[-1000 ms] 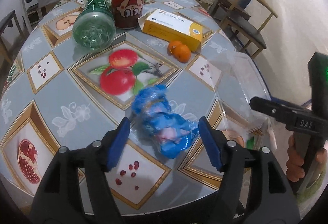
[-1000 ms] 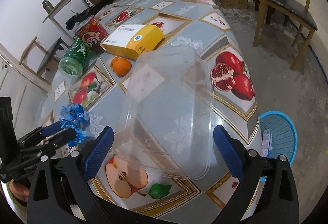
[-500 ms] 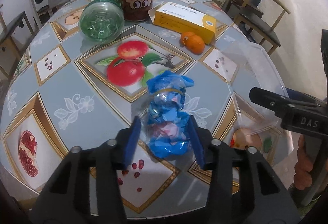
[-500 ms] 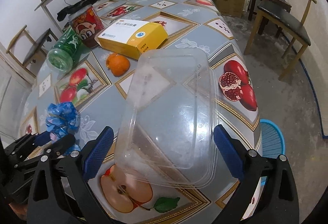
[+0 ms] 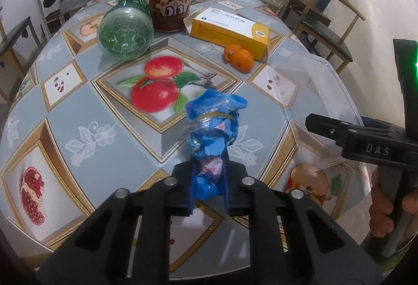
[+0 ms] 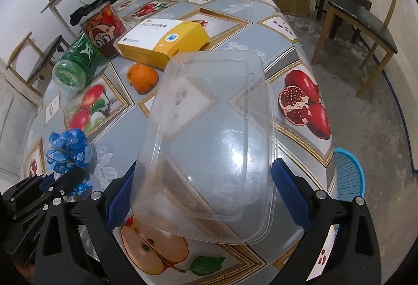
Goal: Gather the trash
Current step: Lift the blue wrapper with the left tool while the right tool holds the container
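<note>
A crumpled blue plastic bag [image 5: 211, 123], bound with a rubber band, sits on the fruit-patterned table [image 5: 78, 107]. My left gripper [image 5: 209, 172] is closing on its lower end, and both blue pads press into it. The same bag [image 6: 68, 149] and left gripper [image 6: 65, 180] show at the lower left of the right wrist view. A clear plastic container [image 6: 209, 128] lies upside down near the table's edge. My right gripper [image 6: 205, 193] stands open with its pads on either side of the container's near end.
At the far side lie a green bottle [image 5: 125, 31] on its side, a red cartoon can [image 5: 169, 5], a yellow box [image 5: 230, 29] and an orange [image 5: 239, 59]. A blue basket [image 6: 348, 175] sits on the floor beside the table, and a wooden chair [image 6: 365, 18] stands beyond it.
The left jaws have come together from wide apart onto the blue bag, squeezing it narrower. The right gripper has eased slightly lower over the clear container, jaws still wide.
</note>
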A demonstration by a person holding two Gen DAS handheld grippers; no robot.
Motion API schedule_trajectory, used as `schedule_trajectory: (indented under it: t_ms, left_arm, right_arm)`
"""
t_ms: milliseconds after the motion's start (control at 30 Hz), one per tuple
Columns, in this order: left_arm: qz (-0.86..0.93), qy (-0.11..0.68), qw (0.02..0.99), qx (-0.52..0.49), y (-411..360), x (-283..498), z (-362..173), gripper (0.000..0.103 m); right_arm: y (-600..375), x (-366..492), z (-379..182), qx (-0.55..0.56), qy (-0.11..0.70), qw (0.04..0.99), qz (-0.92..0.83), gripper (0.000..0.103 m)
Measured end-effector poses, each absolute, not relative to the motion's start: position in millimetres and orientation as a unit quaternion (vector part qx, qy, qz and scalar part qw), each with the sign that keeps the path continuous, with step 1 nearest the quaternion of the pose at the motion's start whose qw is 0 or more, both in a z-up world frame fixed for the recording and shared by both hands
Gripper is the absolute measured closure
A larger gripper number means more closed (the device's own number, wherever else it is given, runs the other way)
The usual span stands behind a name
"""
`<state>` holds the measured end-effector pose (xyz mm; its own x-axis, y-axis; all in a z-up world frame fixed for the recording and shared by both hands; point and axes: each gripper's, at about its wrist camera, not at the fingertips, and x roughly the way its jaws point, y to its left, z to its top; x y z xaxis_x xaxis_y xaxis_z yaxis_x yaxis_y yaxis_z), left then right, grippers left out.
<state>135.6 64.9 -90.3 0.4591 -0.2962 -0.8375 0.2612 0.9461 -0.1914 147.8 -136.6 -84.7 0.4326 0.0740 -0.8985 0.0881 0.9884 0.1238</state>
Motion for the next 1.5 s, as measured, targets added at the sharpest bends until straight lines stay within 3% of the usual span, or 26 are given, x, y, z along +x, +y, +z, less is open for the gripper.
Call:
schedule_trajectory:
  t_ms: [1500]
  left_arm:
    - [-0.129, 0.411, 0.901, 0.044, 52.7, 92.4, -37.1, 0.090]
  right_arm:
    - [-163.7, 112.0, -55.7, 0.158, 0.510, 0.844, 0.056, 0.016]
